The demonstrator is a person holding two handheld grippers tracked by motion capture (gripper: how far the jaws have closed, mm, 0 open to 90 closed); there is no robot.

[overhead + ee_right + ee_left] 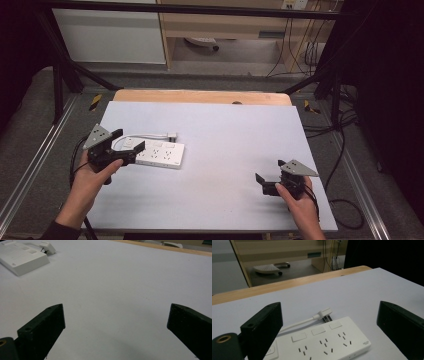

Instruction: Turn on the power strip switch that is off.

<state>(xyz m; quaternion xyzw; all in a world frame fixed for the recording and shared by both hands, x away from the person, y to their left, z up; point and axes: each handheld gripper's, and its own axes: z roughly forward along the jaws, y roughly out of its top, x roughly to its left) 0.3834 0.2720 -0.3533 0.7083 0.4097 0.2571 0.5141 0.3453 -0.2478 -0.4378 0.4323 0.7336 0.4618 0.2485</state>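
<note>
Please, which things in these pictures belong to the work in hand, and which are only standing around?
Belong to the work:
- white power strip, flat on the table
- its white cable and plug, lying behind it
- left gripper, open, its jaws over the strip's left end
- right gripper, open, over bare table

Only standing around:
- wooden cabinet behind the table
- black floor cables

White rectangular plastic power strip (161, 153) lies flat, socket face up, on the desk's left half near the left edge. Its white cord (145, 135) loops along the far side, and the flat white plug (172, 135) rests on the desk just beyond it.
</note>
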